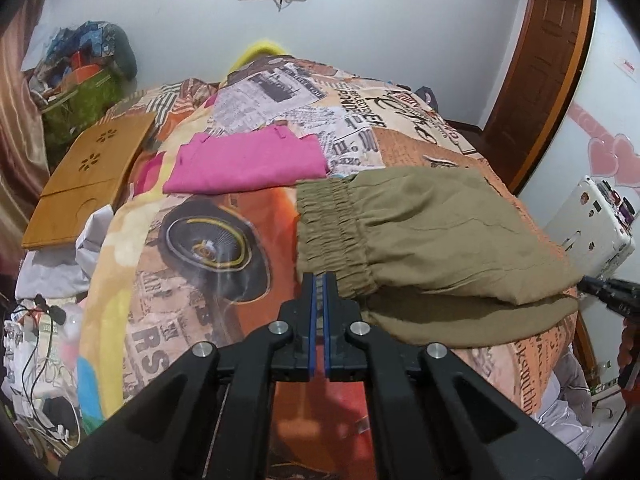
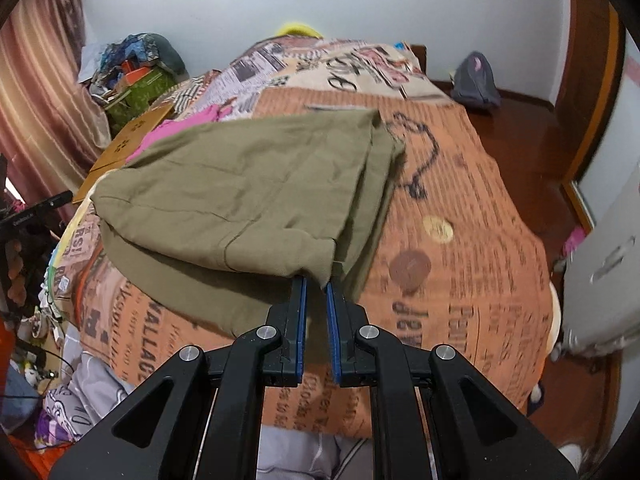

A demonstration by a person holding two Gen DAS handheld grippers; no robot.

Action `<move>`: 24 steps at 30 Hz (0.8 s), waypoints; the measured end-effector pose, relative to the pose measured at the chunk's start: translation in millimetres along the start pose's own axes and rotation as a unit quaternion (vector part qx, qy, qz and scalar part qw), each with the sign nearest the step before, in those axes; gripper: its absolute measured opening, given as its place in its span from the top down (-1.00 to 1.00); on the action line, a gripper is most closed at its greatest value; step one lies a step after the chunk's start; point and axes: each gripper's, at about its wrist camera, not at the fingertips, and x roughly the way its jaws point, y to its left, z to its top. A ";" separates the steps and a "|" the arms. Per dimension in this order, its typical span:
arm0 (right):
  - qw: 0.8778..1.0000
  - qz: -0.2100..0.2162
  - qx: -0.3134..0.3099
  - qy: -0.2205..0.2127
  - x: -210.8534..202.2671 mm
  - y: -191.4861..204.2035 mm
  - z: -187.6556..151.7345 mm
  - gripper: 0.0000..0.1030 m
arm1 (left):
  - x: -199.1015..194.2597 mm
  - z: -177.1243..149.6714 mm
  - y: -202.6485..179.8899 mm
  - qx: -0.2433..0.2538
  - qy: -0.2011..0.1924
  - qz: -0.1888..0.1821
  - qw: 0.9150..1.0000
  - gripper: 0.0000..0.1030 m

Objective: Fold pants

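Olive-khaki pants [image 1: 424, 232] lie folded on the printed bedspread [image 1: 208, 240], elastic waistband toward the left. My left gripper [image 1: 319, 280] is shut, its tips pinching the near corner of the waistband. In the right wrist view the pants [image 2: 240, 200] lie doubled over, upper layer on lower layer. My right gripper [image 2: 316, 282] has its jaws nearly closed on the near corner of the leg hems and holds that corner slightly raised. The right gripper also shows at the right edge of the left wrist view [image 1: 608, 290].
A folded pink garment [image 1: 248, 164] lies behind the pants. A wooden lap tray [image 1: 88, 176] sits at the bed's left edge. A white case [image 1: 592, 224] stands right of the bed. Clutter and cables [image 1: 36, 344] lie on the floor at left. A wooden door [image 1: 540, 60] is at back right.
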 end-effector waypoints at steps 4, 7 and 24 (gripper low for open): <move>1.000 -0.013 -0.013 0.014 -1.9 -0.4 -5.9 0.83 | 0.1 14.4 -16.4 0.008 -0.007 -0.012 1.000 0.97; 1.000 -0.013 -0.019 0.005 -13.3 2.1 -1.6 0.72 | 2.2 24.2 -32.8 0.018 -0.004 -0.025 1.000 0.91; 0.982 -0.029 -0.187 -0.004 20.6 80.5 12.9 -0.07 | 29.0 -11.4 -78.6 0.130 0.032 0.056 0.989 -0.43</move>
